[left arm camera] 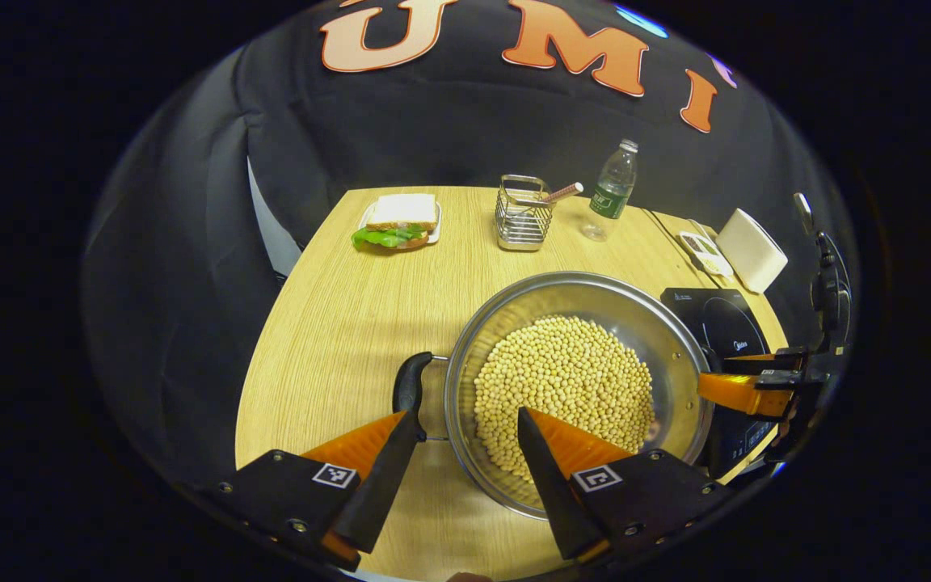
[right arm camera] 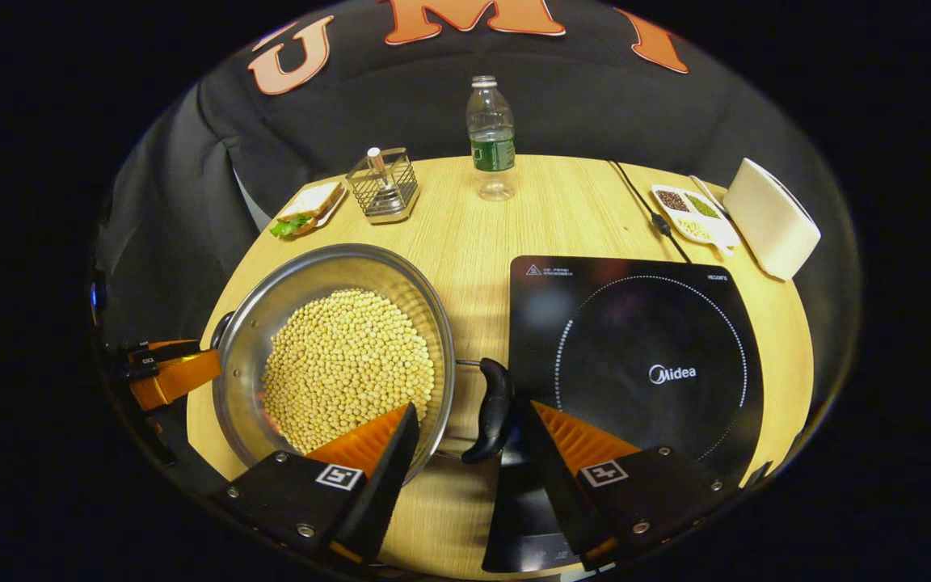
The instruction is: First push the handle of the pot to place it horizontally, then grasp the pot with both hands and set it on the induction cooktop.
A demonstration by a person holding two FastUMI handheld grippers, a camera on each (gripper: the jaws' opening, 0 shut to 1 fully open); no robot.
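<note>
Evidently both grippers, left gripper (left arm camera: 465, 420) and right gripper (right arm camera: 469, 420), stand wide, each bracketing a pot (right arm camera: 336, 356) handle (right arm camera: 491, 408) for lifting.

The pot (right arm camera: 334, 356) sat on the surface (right arm camera: 562, 218), with beans (right arm camera: 348, 368) inside it. In the right gripper view, the induction cooktop (right arm camera: 635, 356) lay just right of the pot. One pot handle (right arm camera: 491, 411) was between them, near the cooktop's edge. Far back stood a bottle (right arm camera: 491, 137). Left of it was a wire basket (right arm camera: 383, 184), and further left a sandwich (right arm camera: 308, 208) on a plate. At the back right lay a small dish (right arm camera: 692, 214) beside a box (right arm camera: 773, 218).
</note>
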